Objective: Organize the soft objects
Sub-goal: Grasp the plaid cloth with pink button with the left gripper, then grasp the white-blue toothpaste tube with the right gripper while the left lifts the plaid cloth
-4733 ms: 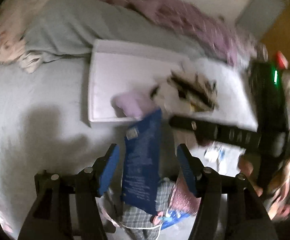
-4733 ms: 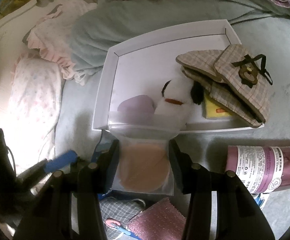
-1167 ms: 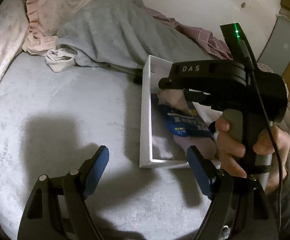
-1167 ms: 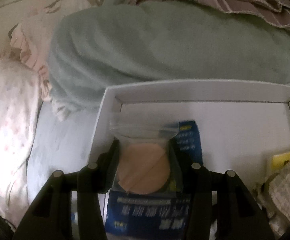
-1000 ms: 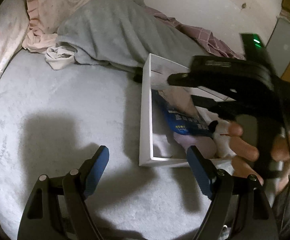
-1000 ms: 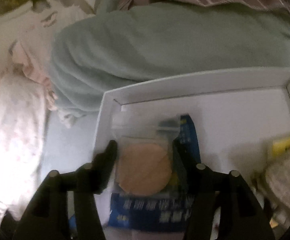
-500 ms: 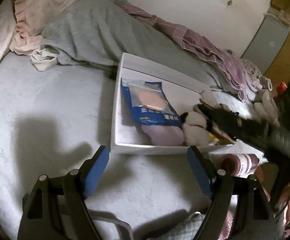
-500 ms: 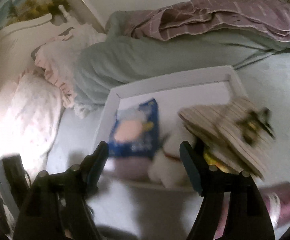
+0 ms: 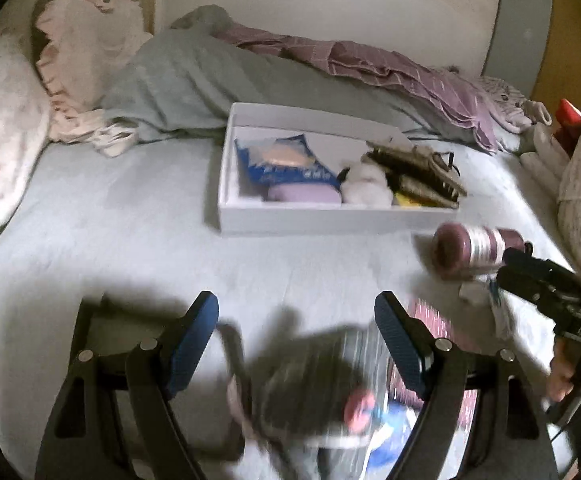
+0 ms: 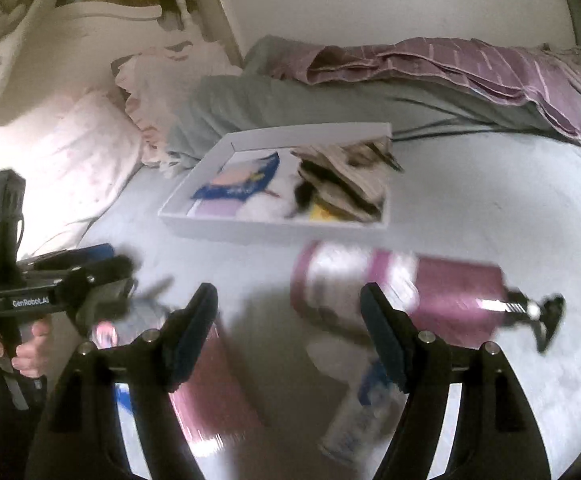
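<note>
A white tray (image 9: 330, 218) lies on the bed. It holds a blue packet (image 9: 286, 164) with a clear bag of a peach pad on it, a purple soft item (image 9: 302, 194), a white plush (image 9: 366, 184) and plaid pouches (image 9: 418, 172). My left gripper (image 9: 296, 308) is open and empty, back from the tray, above a blurred grey plaid pouch (image 9: 314, 392). My right gripper (image 10: 289, 300) is also open and empty. It hovers over a pink glittery pouch (image 10: 214, 396), just left of a purple roll (image 10: 402, 288).
A grey-green blanket (image 9: 194, 80) and purple plaid cloth (image 9: 402, 68) are heaped behind the tray, with pink pillows (image 10: 74, 152) at the left. A small blue-and-white packet (image 10: 362, 412) lies near the roll. A hand (image 10: 26, 344) holds the left gripper's handle.
My right gripper opened, left the clear bag with the peach pad on the blue packet in the tray, and drew back. Both grippers have pulled away from the tray toward the near items.
</note>
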Demonstrator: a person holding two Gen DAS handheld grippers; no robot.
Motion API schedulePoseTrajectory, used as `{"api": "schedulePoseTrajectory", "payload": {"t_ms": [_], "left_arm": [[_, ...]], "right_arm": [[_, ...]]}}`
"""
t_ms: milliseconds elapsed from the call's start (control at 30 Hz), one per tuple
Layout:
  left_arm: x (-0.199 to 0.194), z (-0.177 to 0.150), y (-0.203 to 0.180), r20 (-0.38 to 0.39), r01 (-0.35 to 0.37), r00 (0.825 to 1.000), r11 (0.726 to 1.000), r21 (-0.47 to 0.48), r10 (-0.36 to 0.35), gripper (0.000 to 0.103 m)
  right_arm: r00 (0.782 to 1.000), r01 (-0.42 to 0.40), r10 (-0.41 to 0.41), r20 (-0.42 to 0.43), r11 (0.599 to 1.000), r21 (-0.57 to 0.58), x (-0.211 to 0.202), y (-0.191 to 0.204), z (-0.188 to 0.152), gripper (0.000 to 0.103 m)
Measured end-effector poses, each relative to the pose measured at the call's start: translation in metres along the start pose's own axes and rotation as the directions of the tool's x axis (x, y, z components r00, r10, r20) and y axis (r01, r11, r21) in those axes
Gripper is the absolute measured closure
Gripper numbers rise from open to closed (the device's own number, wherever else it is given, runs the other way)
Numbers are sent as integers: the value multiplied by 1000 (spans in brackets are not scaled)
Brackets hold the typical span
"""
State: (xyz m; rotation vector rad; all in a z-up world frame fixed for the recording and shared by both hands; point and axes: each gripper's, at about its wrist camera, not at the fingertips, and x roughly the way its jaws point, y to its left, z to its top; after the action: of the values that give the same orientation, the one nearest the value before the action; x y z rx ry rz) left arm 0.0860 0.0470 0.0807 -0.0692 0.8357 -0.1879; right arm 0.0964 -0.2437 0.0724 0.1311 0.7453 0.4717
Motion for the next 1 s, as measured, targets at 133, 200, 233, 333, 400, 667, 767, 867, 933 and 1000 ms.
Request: {"api": "schedulePoseTrajectory", "payload": {"t_ms": [133,200,233,333,400,667,767,867,933,1000], "left_arm": [[-10,-21,3,-25,9,1000,999,-32,-10,22],[-9,-30,3,-48,4,999,1000,-28,-5,22],[-9,-33,2,-56,5,998,1000,-20,-6,22],[-3,-43,-3,-73,4,997,1000,-7,-5,21],[2,-47,-7,-83,6,996,1000,-3,-7,21],[15,-58,-26,-57,-83,995,996,39,86,21],[16,-60,-29,-45,-100,994,993,54,103,22],[13,-60,-24,-31,-95,995,995,26,96,26],[11,-60,-20,-24,-87,996,996,-1,87,31],[10,-60,-16,-20,-84,996,996,-25,83,35]], "right_arm": [[998,44,-43,-42,999,15,-11,-12,-16,28],[997,58,-55,-56,997,53,-14,-14,-23,28],[998,46,-43,-48,997,68,-15,-14,-26,28],[1000,1,0,-8,996,88,-17,-13,-33,28],[999,46,-45,-17,995,85,-12,-12,-34,29],[979,206,-205,-13,973,108,-18,-9,-44,29],[983,186,-184,-26,976,111,-19,-3,-50,29],[979,188,-177,-99,976,114,-7,1,-56,32],[976,195,-180,-126,974,118,-4,3,-60,36],[974,209,-194,-119,970,125,-6,2,-60,42]]}}
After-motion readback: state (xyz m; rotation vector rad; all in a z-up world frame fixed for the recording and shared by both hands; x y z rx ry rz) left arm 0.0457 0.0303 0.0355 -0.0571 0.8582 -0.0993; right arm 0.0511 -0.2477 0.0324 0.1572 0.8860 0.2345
